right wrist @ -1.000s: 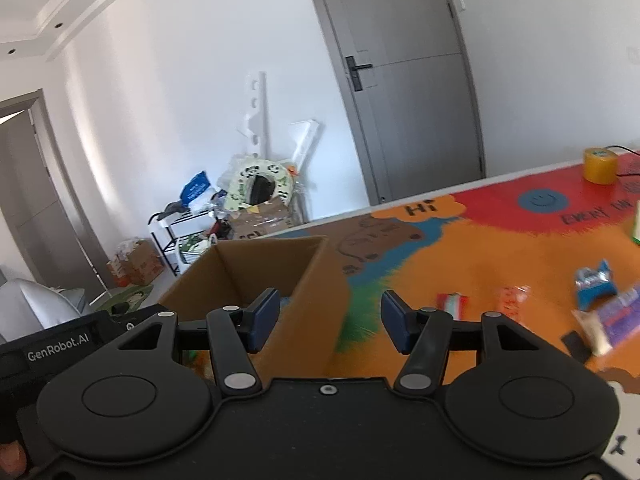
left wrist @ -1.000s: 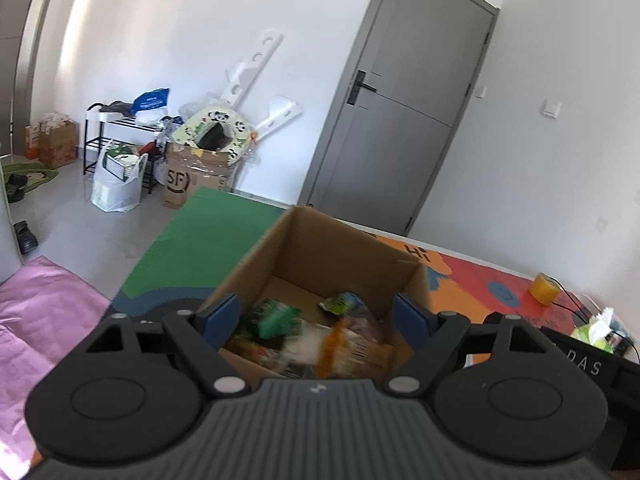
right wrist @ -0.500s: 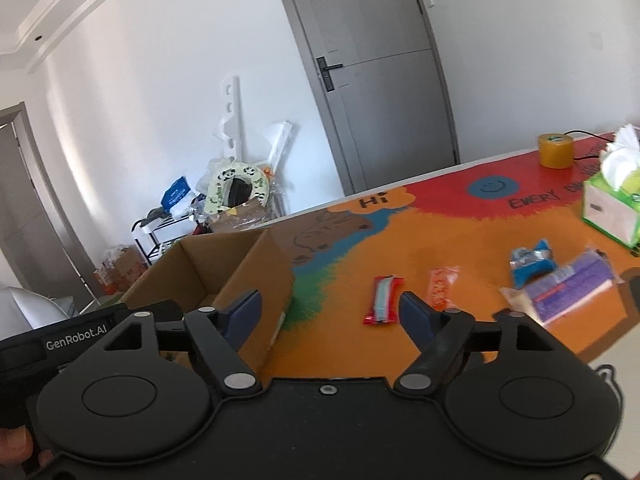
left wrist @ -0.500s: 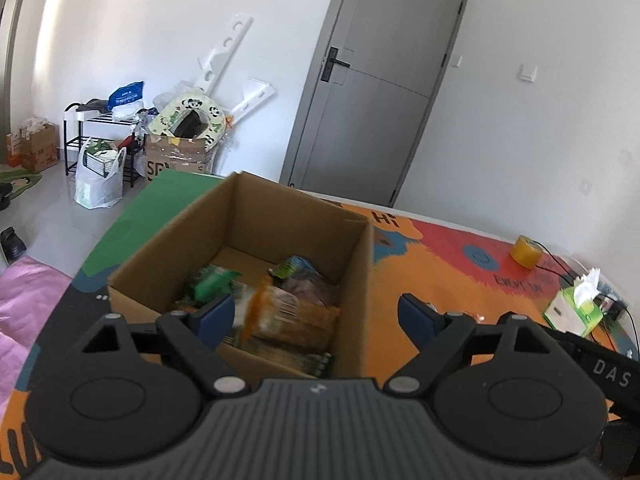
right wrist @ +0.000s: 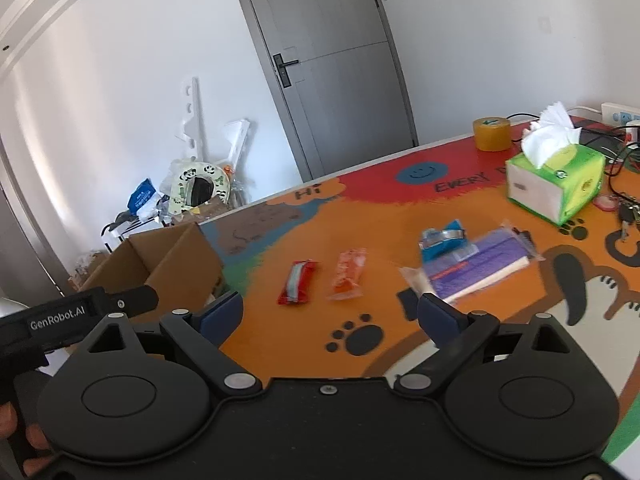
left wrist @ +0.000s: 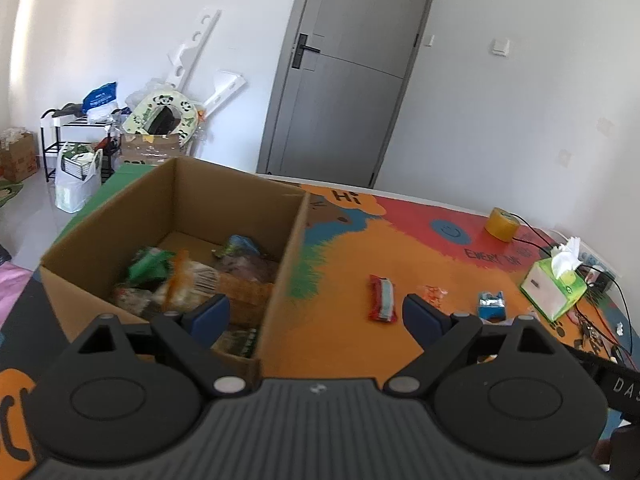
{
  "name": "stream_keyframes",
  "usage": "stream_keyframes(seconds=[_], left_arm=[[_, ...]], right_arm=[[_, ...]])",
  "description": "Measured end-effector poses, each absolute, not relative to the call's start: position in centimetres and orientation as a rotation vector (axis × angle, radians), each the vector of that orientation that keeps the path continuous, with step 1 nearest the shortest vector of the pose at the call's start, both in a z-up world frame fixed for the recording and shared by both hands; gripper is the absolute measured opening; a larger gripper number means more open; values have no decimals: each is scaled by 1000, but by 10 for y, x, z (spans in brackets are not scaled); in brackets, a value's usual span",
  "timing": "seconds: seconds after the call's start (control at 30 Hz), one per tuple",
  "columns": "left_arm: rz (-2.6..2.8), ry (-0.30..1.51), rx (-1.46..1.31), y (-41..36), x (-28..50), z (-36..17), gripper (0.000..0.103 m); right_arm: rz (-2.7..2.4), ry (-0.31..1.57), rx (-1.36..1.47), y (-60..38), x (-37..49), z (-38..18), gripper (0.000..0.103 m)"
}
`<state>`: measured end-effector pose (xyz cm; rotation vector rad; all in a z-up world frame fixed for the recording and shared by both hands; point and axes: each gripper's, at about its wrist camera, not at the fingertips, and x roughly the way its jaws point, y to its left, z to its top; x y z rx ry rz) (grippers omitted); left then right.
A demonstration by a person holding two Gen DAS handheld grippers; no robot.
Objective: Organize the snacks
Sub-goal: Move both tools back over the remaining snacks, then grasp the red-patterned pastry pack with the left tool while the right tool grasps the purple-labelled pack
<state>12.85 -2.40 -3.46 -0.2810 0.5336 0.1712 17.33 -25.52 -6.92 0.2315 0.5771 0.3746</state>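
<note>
With both jaws opening and empty, I turn from the cardboard box point(left wrist: 176, 216) toward loose snacks on the tabletop point(right wrist: 384, 240); next, right gripper point(right wrist: 330, 314) must straddle the red packet point(right wrist: 297, 282).

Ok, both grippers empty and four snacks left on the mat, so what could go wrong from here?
The red snack and orange packet lie close together, so a wide grab may catch both. The blue packet touches the purple pack and could drag it. The tissue box and cables sit close behind.
</note>
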Motion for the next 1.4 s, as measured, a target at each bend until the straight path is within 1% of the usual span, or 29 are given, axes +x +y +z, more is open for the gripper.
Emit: stream_keyframes(seconds=[0.43,0.53,0.77,0.9,1.0,1.17,1.4], left_arm=[[116,497,-239,-54,152,-31,92],[97,504,-224,-63,160,-32,92],[72,543,-208,-79,186,-42,90],[55,548,-190,-91,202,-45,89],[45,554,-183,-98,214,-48,86],[34,584,-183,-107,233,-58,77],[39,625,-186,-115,260,-73,71]], right_arm=[[284,578,288,-292,191,-79,93],[271,582,300,-296,198,-82,91],[221,607,347,-311,219,-92,91],[194,628,363,-316,233,-99,87],[171,641,379,-321,245,-105,87],[150,672,382,-321,265,-115,86],[112,701,372,-322,290,-125,86]])
